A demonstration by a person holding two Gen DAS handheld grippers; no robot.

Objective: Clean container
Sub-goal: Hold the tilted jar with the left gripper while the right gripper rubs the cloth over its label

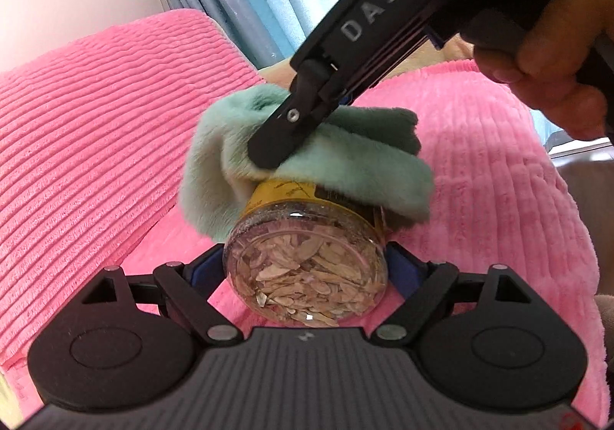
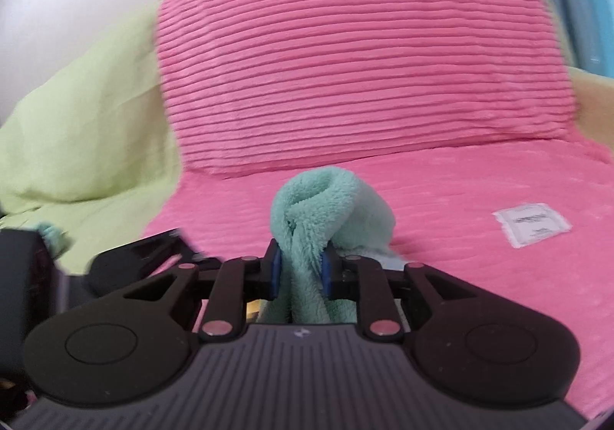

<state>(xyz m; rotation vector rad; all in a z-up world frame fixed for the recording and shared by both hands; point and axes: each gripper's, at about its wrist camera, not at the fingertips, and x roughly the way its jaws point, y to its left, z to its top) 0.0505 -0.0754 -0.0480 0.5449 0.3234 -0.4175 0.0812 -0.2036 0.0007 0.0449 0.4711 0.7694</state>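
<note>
Container clamped in left tool; right tool presses cloth, seemingly against it.

"DAS" on the right claw body, white tag print illegible

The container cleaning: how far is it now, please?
Done: the left gripper is shut on the clear jar, holding it off the pink bedding, and the right gripper is shut on the green cloth. In hand: the cloth lies over the jar's yellow-labelled upper part. Left: the clear base is not yet covered; how clean it is, I cannot tell.
</note>
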